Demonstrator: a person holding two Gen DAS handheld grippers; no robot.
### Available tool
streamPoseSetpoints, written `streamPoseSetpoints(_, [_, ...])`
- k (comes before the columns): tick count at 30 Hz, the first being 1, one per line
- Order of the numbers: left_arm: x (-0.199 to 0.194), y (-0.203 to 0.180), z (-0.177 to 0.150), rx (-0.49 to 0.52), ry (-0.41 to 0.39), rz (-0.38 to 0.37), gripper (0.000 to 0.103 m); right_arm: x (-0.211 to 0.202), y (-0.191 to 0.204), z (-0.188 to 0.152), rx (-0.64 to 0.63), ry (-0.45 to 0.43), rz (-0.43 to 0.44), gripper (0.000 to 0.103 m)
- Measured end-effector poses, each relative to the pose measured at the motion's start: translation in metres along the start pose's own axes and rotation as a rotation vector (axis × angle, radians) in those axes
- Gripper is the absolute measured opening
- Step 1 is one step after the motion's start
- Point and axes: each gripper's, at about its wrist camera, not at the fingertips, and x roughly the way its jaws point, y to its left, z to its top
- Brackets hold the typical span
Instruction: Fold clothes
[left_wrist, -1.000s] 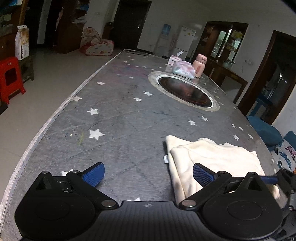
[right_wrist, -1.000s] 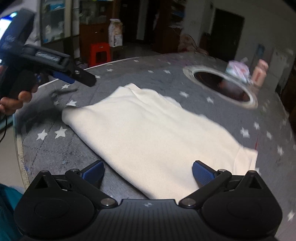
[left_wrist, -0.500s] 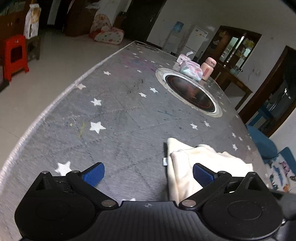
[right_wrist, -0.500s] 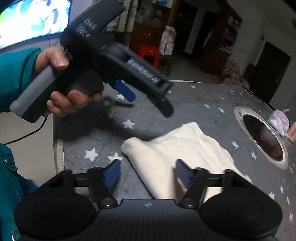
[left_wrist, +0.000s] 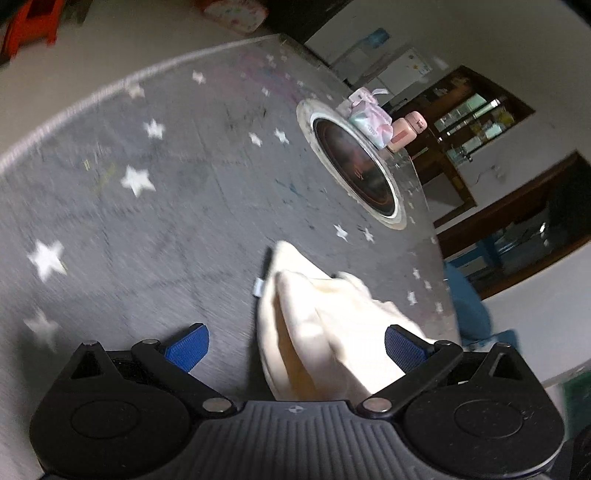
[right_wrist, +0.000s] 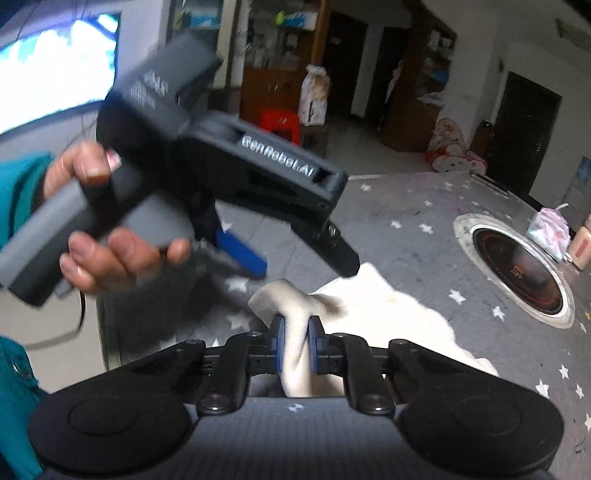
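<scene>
A cream garment (left_wrist: 325, 314) lies bunched on the grey star-patterned table (left_wrist: 147, 221). My right gripper (right_wrist: 295, 343) is closing, and its blue pads pinch a raised fold at the near corner of the garment (right_wrist: 388, 310). My left gripper (left_wrist: 295, 343) is open, its blue pads wide apart either side of the lifted cloth without touching it. In the right wrist view the left gripper (right_wrist: 295, 258) hovers tilted just above that same corner, held by a person's hand (right_wrist: 110, 254).
A round inset cooktop (left_wrist: 354, 173) sits further along the table, with a tissue pack (left_wrist: 369, 122) and a pink cup (left_wrist: 406, 131) behind it. The table's curved edge (left_wrist: 74, 110) runs along the left. A red stool (right_wrist: 277, 122) stands on the floor beyond.
The right gripper's jaws went from wide apart to pinching the garment's corner, which has risen off the table and bunched. The left gripper rolled and now hangs close over that corner.
</scene>
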Motion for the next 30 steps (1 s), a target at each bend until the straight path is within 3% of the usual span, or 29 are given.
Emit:
streamPoseSetpoints(3, [0.01,-0.002,0.0,-0.068,0.038,-0.038,0.102,-0.012,-0.008,0.001,0.033,-0.033,-0.001,0.011])
streamPoseSetpoints(6, [0.022,-0.004,-0.002,-0.119,0.079,-0.079,0.09,-0.019,-0.014,-0.001,0.052,-0.052,0.003,0.01])
streamPoseSetpoints(8, [0.029,-0.004,-0.004,-0.143,0.091,-0.098,0.076,-0.022,-0.016,-0.003,0.064,-0.062,0.009,0.01])
streamPoseSetpoints(12, [0.045,0.001,-0.007,-0.187,0.14,-0.111,0.027,-0.022,-0.015,-0.008,0.072,-0.061,0.042,0.011])
streamPoseSetpoints(13, [0.047,0.003,-0.007,-0.19,0.145,-0.108,0.022,-0.022,-0.015,-0.01,0.076,-0.059,0.049,0.011])
streamPoseSetpoints(19, [0.047,-0.001,-0.007,-0.136,0.139,-0.089,0.02,-0.039,-0.036,-0.033,0.202,-0.081,-0.008,0.026])
streamPoseSetpoints(21, [0.047,-0.005,-0.008,-0.101,0.132,-0.074,0.02,-0.044,-0.052,-0.044,0.262,-0.068,-0.066,0.041])
streamPoseSetpoints(30, [0.045,-0.015,-0.009,-0.016,0.114,-0.038,0.022,-0.05,-0.141,-0.102,0.545,0.023,-0.358,0.042])
